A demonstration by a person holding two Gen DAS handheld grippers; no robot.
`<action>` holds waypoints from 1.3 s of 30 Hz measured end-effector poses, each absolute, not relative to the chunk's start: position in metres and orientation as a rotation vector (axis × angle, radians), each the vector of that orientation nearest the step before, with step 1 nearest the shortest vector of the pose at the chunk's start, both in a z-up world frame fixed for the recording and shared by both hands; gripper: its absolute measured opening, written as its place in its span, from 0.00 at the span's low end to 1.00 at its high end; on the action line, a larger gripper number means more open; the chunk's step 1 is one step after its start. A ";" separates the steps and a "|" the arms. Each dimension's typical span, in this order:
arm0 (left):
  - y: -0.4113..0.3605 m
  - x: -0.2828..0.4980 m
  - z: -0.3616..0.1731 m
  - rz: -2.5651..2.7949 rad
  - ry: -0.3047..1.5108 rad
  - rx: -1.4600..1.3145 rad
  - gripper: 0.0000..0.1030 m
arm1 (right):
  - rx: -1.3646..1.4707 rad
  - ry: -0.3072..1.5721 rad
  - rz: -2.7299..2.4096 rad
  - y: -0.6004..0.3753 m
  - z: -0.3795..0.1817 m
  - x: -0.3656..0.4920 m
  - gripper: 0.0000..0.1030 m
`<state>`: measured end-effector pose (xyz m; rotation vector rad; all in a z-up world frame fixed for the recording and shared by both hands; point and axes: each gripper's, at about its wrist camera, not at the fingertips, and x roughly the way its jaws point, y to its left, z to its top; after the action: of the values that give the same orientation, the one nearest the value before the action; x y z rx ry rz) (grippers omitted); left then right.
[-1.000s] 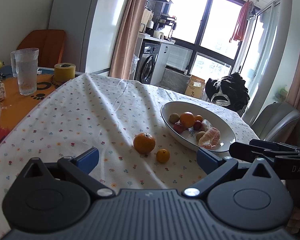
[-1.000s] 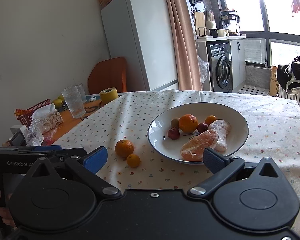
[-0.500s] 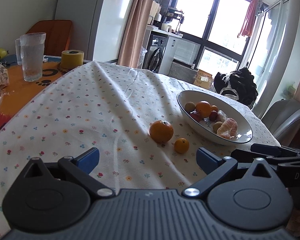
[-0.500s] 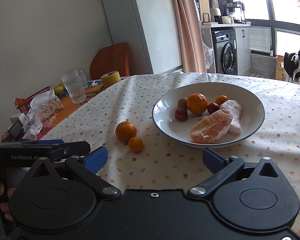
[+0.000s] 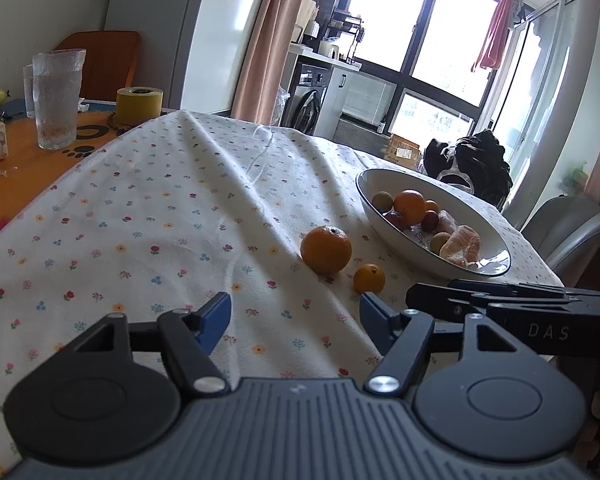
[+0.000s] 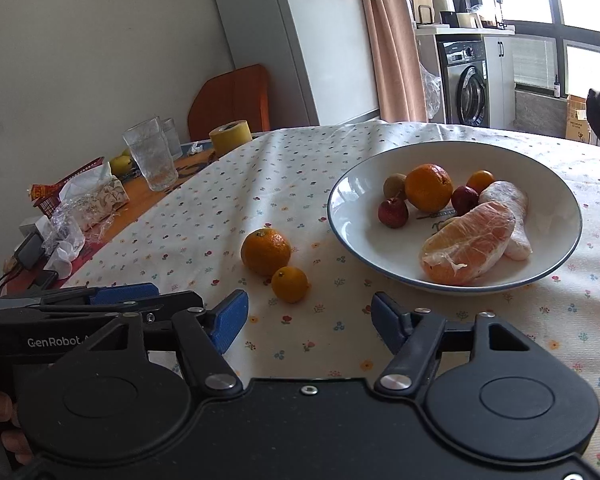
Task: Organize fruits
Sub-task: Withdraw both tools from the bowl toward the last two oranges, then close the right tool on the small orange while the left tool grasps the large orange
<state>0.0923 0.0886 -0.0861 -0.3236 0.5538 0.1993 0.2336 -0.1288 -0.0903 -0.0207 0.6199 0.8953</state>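
On the flowered tablecloth lie a large orange (image 5: 326, 249) (image 6: 265, 251) and a small orange (image 5: 369, 278) (image 6: 289, 284), side by side and left of a white plate (image 5: 496, 240) (image 6: 352, 196). The plate holds an orange (image 6: 428, 187), small red and brown fruits, and peeled citrus segments (image 6: 468, 248). My left gripper (image 5: 295, 320) is open and empty, just short of the two loose oranges. My right gripper (image 6: 309, 319) is also open and empty, with the small orange just ahead of its gap. Each gripper shows at the edge of the other's view.
At the left, on an orange mat, stand a tall glass (image 5: 59, 98) (image 6: 151, 159), a yellow tape roll (image 5: 139, 105) (image 6: 231, 136) and a tissue pack (image 6: 92, 196). A grey chair (image 5: 572, 228) stands past the table's right edge.
Both grippers have come forward and lower toward the two loose oranges, which now look larger and nearer. Their jaws stay open. The fruits have not moved.
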 end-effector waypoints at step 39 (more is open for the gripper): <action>0.079 0.138 -0.080 0.211 0.569 -0.262 0.56 | 0.031 0.584 0.911 -0.137 -0.070 0.259 0.22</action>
<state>0.1380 0.0793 -0.0795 -0.2625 0.5692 0.2111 0.2591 -0.1370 -0.0700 0.0309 0.5842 0.9110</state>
